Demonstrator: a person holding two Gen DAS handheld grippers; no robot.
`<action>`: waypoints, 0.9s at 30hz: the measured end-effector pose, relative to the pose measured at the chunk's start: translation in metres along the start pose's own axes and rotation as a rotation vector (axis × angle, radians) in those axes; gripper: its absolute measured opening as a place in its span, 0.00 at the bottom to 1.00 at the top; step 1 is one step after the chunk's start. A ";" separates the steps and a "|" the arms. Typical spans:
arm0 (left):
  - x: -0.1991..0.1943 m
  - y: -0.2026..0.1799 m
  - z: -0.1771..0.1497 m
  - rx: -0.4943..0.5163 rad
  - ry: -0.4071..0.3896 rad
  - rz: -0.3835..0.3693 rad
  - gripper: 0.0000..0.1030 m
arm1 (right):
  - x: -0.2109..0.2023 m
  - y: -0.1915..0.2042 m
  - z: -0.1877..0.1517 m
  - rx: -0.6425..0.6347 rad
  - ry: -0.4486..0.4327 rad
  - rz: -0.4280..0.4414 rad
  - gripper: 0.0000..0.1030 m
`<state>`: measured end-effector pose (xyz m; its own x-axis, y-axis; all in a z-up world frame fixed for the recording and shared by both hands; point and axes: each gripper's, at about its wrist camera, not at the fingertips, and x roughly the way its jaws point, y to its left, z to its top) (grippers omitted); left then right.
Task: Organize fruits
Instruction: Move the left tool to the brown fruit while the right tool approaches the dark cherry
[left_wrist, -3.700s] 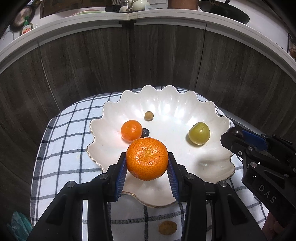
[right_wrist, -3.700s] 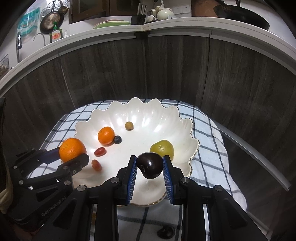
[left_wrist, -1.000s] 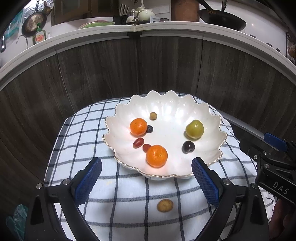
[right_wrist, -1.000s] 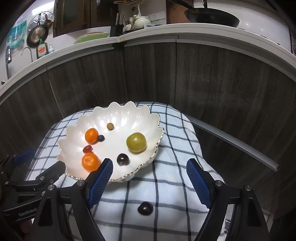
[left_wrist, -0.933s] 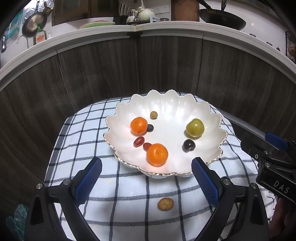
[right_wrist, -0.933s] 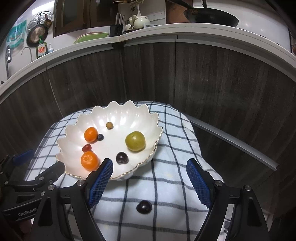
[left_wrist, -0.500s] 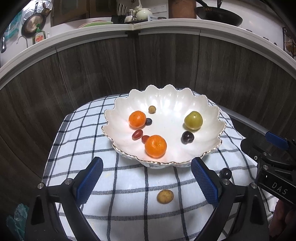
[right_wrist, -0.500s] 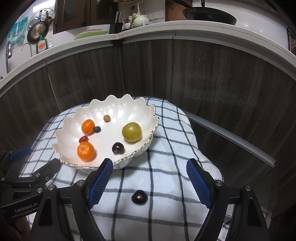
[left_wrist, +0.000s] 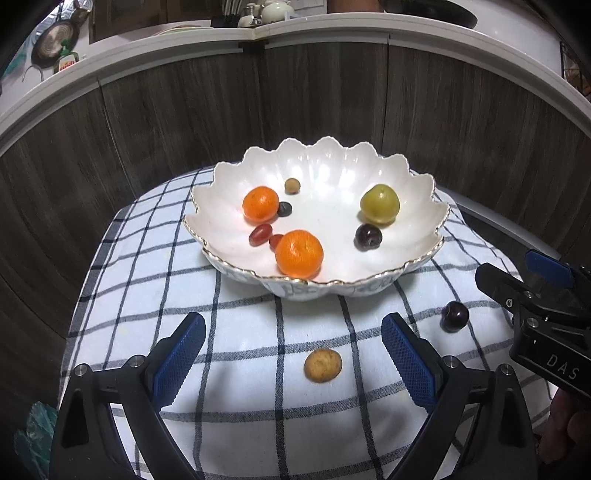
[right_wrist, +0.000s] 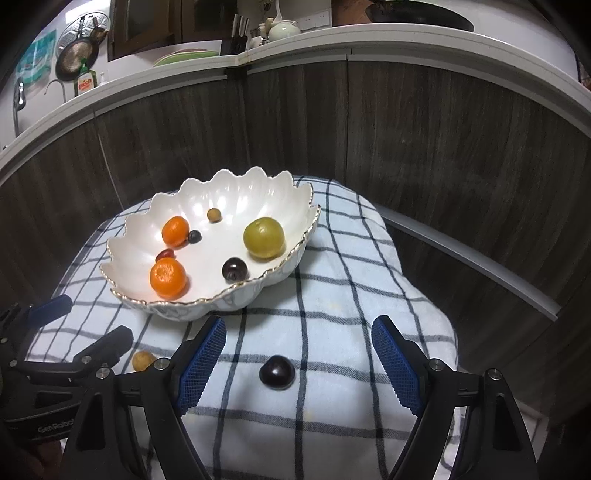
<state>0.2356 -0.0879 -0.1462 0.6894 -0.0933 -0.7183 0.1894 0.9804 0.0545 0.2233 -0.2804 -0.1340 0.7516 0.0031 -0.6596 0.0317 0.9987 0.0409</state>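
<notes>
Right wrist view: both tools, right tool (right_wrist: 297, 363) and left tool (left_wrist: 291, 354), have let go, spread empty and dropped toward the dark cherry (right_wrist: 277, 371) and tan fruit (left_wrist: 322, 365) left outside the bowl (right_wrist: 258, 284).

Behind, a curved wall of dark wood panels (right_wrist: 424, 147) under a white counter edge (right_wrist: 406, 40). On the counter, a pale teapot (right_wrist: 282, 30), a green plate (right_wrist: 188, 57), a dark wok (right_wrist: 421, 13). At far left, a hanging pan (right_wrist: 75, 57), a green dish-soap bottle (right_wrist: 85, 83), a tap (right_wrist: 19, 98). Low in the left view, a teal bag (left_wrist: 35, 439).
</notes>
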 end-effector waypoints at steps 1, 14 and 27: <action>0.001 0.000 -0.002 -0.002 0.001 0.003 0.95 | 0.001 0.000 -0.001 -0.002 0.001 0.001 0.79; 0.017 -0.002 -0.017 -0.025 0.025 0.007 0.83 | 0.020 0.003 -0.016 -0.032 0.047 0.017 0.66; 0.031 -0.007 -0.026 -0.026 0.064 -0.029 0.58 | 0.036 0.009 -0.026 -0.051 0.090 0.035 0.59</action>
<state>0.2376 -0.0933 -0.1874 0.6376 -0.1112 -0.7623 0.1900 0.9817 0.0157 0.2335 -0.2696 -0.1765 0.6895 0.0408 -0.7231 -0.0289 0.9992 0.0287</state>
